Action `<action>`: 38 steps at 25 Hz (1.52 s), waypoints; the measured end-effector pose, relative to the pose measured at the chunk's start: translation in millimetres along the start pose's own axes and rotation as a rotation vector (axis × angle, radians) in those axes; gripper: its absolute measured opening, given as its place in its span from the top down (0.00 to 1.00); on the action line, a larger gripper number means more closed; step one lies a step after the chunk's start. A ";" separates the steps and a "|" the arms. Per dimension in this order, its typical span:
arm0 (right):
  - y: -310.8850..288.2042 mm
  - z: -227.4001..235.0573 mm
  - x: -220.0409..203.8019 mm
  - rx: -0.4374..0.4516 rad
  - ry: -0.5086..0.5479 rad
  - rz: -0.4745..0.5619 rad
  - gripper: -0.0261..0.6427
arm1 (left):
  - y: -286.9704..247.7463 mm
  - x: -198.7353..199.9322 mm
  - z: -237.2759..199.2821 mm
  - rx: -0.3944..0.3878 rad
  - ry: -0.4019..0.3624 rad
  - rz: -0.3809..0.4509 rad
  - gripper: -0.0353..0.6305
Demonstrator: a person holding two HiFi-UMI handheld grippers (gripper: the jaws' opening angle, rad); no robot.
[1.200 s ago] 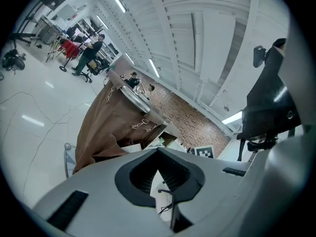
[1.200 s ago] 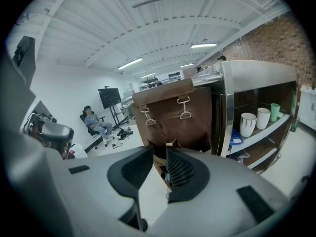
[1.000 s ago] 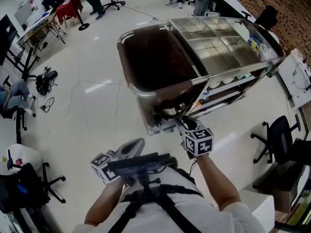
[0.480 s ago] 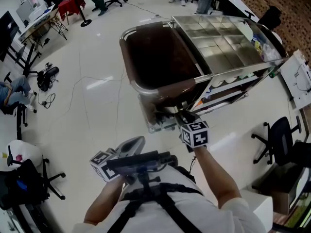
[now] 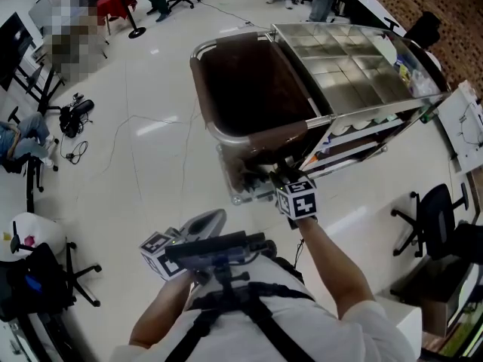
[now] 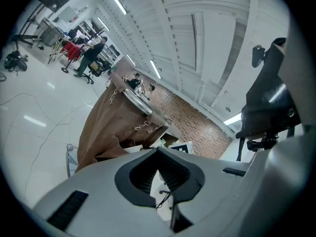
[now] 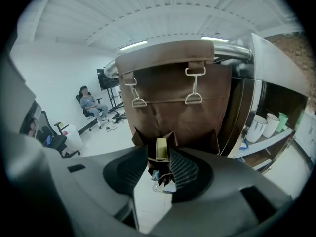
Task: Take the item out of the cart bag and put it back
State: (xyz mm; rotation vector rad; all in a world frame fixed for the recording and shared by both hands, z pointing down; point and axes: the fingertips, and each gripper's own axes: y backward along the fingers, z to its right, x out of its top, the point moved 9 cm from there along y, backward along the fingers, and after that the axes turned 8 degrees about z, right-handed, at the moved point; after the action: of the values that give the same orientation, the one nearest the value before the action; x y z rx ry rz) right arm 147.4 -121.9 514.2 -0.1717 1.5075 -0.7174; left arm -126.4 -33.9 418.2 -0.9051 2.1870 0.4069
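As right gripper [image 5: 276,178] jaws open wider around box [image 7: 160,148] in cart bag [image 5: 249,89], left gripper [image 6: 158,153] clenched, trolley [image 5: 343,74] alongside

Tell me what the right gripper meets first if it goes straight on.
The small yellowish box, standing in a pocket of the brown bag, between the jaws of the right gripper, which have just been opening. Depth is unclear; it may be very close.

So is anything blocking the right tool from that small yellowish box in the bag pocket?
Nothing visible does. The right tool has just been opening its jaws; they stand apart, with the yellowish box in the brown bag pocket directly between them.
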 end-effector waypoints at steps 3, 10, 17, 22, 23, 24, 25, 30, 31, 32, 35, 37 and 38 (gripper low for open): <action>-7.8 1.9 -0.7 -0.009 -0.003 -0.009 0.75 | 0.2 -0.2 -0.4 -0.001 -0.002 0.001 0.94; -24.9 1.0 -5.3 -0.016 -0.004 -0.048 0.75 | 3.5 0.4 -0.4 0.001 -0.001 0.005 0.94; -35.6 -6.8 -5.6 -0.018 0.016 -0.062 0.75 | 7.9 -0.4 -1.5 0.010 0.004 -0.007 0.94; -40.2 -13.9 -2.9 -0.012 0.084 -0.051 0.82 | 6.8 1.3 -2.6 0.015 0.005 0.013 0.94; -41.4 -13.2 -4.0 -0.020 0.093 -0.054 0.82 | 7.1 0.8 -2.8 0.016 0.007 0.014 0.94; -42.6 -12.8 -4.7 -0.027 0.100 -0.058 0.82 | 7.8 0.0 -3.0 0.015 0.008 0.010 0.94; -43.7 -13.1 -4.9 -0.030 0.104 -0.060 0.82 | 8.8 -0.8 -3.1 0.015 0.010 0.003 0.94; -51.3 -17.0 -4.1 -0.023 0.112 -0.075 0.82 | 10.3 0.0 -5.8 0.020 0.006 0.010 0.94; -52.8 -18.0 -4.0 -0.022 0.115 -0.079 0.82 | 9.9 1.0 -5.6 0.023 0.008 0.019 0.94; -54.0 -18.8 -3.9 -0.024 0.119 -0.082 0.82 | 9.8 1.7 -5.3 0.026 0.009 0.027 0.94; -57.4 -20.2 -5.7 -0.028 0.121 -0.095 0.82 | 10.2 2.4 -4.8 0.028 0.008 0.033 0.94; -59.2 -20.5 -5.9 -0.029 0.120 -0.097 0.82 | 10.0 2.9 -5.1 0.030 0.005 0.034 0.94; -60.0 -20.3 -5.8 -0.029 0.122 -0.094 0.82 | 10.0 3.2 -5.2 0.031 0.005 0.035 0.94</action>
State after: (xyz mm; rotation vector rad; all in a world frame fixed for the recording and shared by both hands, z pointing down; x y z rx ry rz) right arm 109.5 -159.4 548.8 -0.2257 1.6349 -0.7927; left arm -137.7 -31.1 419.6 -0.8535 2.2100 0.3872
